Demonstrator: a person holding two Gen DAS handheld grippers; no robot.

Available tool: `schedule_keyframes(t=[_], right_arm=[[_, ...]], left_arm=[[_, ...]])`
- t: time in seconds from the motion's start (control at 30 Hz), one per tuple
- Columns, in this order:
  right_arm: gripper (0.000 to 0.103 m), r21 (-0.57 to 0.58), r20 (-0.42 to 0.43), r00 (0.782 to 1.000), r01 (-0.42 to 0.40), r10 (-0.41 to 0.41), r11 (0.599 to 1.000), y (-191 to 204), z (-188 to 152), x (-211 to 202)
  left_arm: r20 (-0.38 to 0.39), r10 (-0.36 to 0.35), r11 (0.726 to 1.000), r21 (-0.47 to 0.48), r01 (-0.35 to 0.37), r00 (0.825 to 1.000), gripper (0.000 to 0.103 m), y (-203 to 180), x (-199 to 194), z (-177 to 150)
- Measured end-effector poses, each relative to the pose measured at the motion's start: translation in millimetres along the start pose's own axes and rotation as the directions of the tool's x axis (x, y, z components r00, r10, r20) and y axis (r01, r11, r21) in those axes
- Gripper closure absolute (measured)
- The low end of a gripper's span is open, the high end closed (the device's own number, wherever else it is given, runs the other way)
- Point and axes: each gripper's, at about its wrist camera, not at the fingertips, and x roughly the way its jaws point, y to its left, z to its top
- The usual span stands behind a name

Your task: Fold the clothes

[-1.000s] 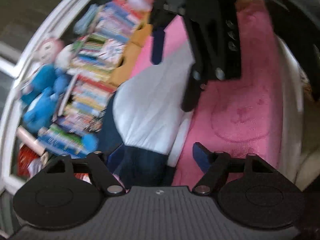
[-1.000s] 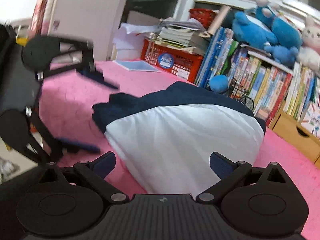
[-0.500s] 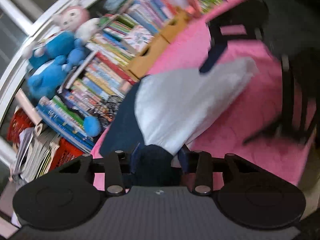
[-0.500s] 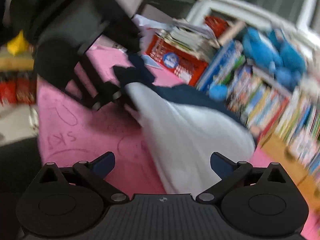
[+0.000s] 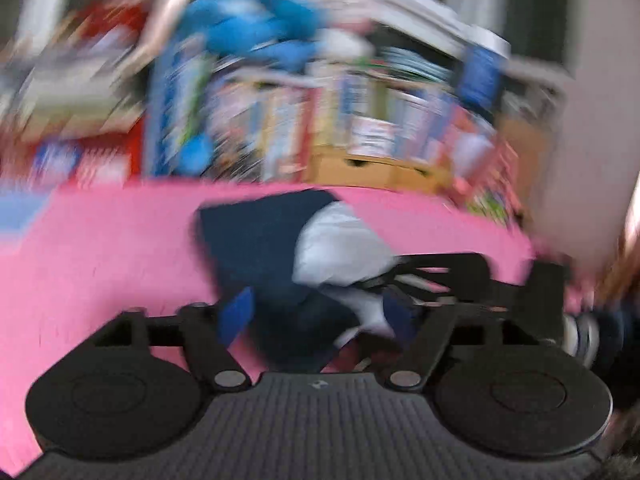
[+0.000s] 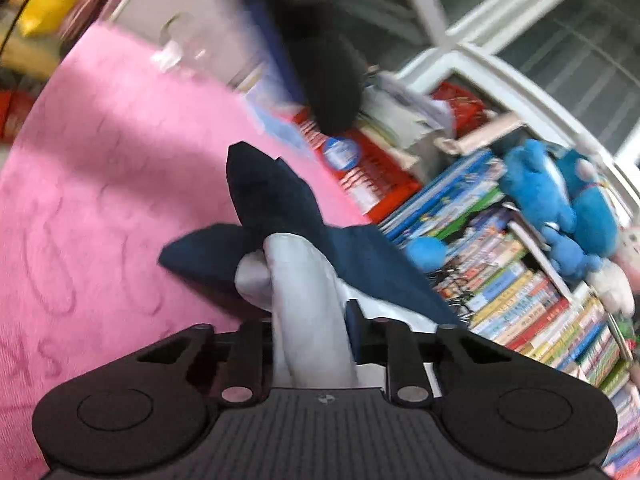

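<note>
Surface: pink mat (image 6: 100, 168) under us, bookshelf (image 6: 520, 280) beyond.
Garment: navy-and-white garment (image 6: 280, 216) bunched directly ahead of both tools.
Right gripper (image 6: 310, 332): closing, pinching the white fold.
Left gripper (image 5: 316, 316): spreading, cloth between its fingers, grip uncertain through blur.
Method: we should lift the pinched edge across, keeping layers flat.
Change: right gripper was spread wide a second ago; the garment lay flatter.

The garment (image 6: 288, 216) lies on the mat (image 6: 100, 168), its near end between the right gripper's (image 6: 310, 332) closing jaws. Beyond the mat's far edge stand rows of books (image 6: 500, 280), plush toys (image 6: 560, 200) on top of them, a basket (image 6: 372, 172) to their left.
</note>
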Motion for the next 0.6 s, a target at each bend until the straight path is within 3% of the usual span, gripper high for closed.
schedule_keyframes(t=[0.07,0.1,0.2,0.27,0.4,0.47,0.53,0.6], right_arm=[[0.087,0.026,0.024,0.999,0.028,-0.029,0.999,-12,3,-8],[0.087,0.031,0.031,0.999,0.038,-0.039,0.999,-17,4,-12],[0.087,0.096,0.023,0.999,0.033,-0.035,0.995,-40,8,-16],[0.087,0.148,0.021,0.999,0.023,-0.027,0.989,-53,9,-17],[0.087,0.12,0.023,1.0,0.014,-0.017,0.993,-51,5,-22],[0.087,0.098,0.023,1.0,0.004,-0.007,0.995,-46,2,-21],[0.087,0.074,0.023,1.0,-0.007,0.005,0.997,-40,-1,-21],[0.087,0.055,0.022,1.0,-0.02,0.019,0.998,-34,-3,-20]], left_arm=[[-0.047,-0.049,0.975,-0.218,0.037,0.998,0.024,30,11,-1],[-0.066,-0.098,0.939,-0.337,0.07,0.993,0.024,46,20,-3],[-0.041,-0.248,0.777,-0.604,0.174,0.968,0.024,74,52,-16],[0.025,-0.305,0.694,-0.678,0.241,0.952,0.021,81,67,-19],[0.174,-0.325,0.584,-0.737,0.341,0.93,0.014,91,93,-15],[0.174,-0.336,0.574,-0.742,0.348,0.926,0.013,91,107,-16],[0.146,-0.313,0.6,-0.736,0.315,0.938,0.013,87,115,-14],[0.128,-0.294,0.645,-0.705,0.295,0.947,0.012,80,119,-12]])
